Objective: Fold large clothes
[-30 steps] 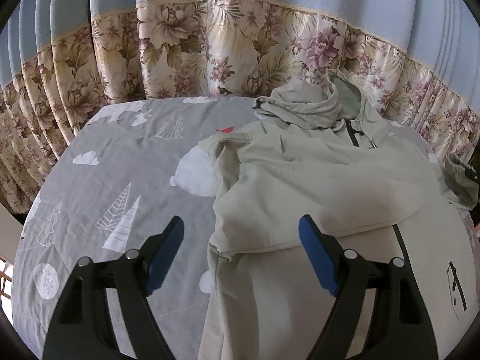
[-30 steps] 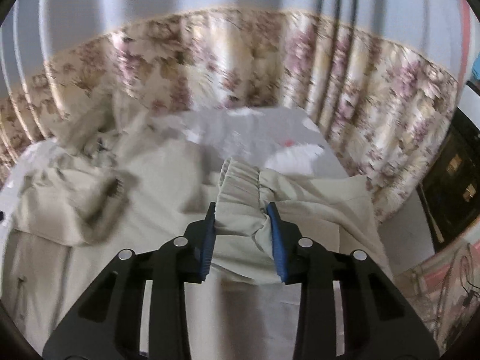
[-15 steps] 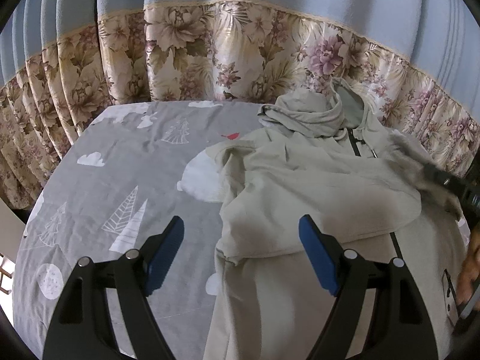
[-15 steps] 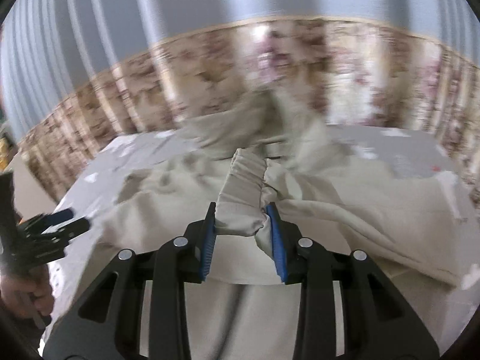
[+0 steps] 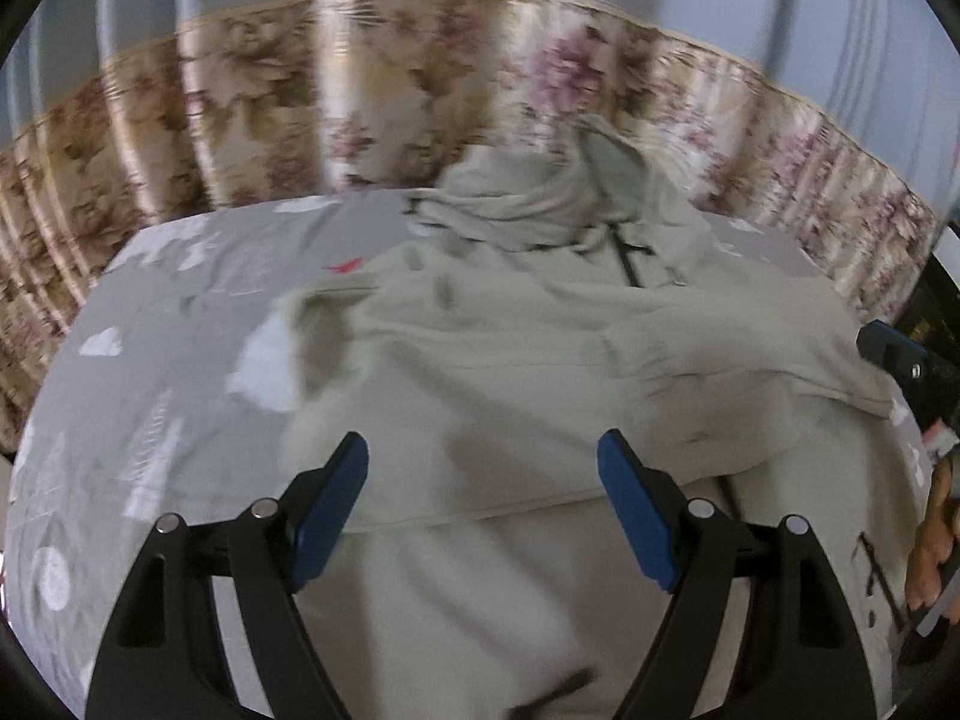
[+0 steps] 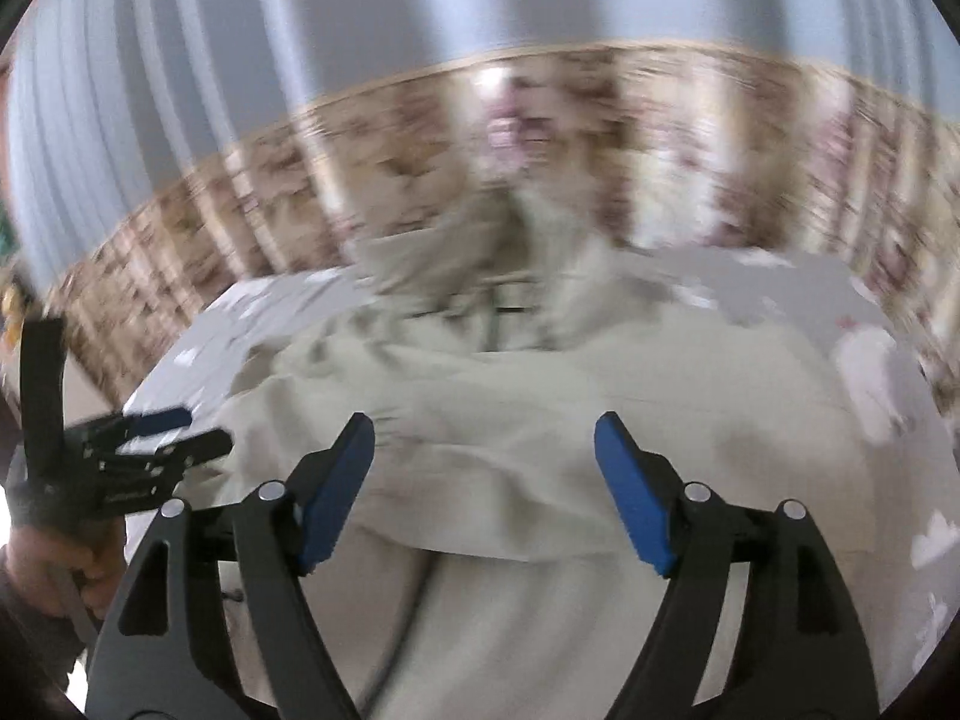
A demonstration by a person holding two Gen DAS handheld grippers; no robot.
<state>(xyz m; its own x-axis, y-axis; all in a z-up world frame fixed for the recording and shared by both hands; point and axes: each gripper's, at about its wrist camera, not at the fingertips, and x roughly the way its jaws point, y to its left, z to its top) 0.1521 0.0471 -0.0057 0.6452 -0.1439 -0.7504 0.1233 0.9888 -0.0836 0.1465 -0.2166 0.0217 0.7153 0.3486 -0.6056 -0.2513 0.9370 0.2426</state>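
left view, jacket: pale green hooded jacket spread on the bed, centre to right of frame; hood at top centre against the curtain.
left view, sleeves: both look folded across the chest, edge running across mid-frame; likely to narrow the body before the lengthwise fold.
left view, left gripper: jaws wide, nothing between the pads, hovering over the folded edge at lower centre.
left view, right gripper: only a blue tip and black body at the right edge, over the jacket's side.
right view, right gripper: jaws have just been opening; now wide, pads clear of the cloth. Sleeve lies flat below them, so this reads as a release.
right view, left gripper: lower left, held in a hand, off the jacket's edge.
right view, blur: heavy; fabric detail can't be read.
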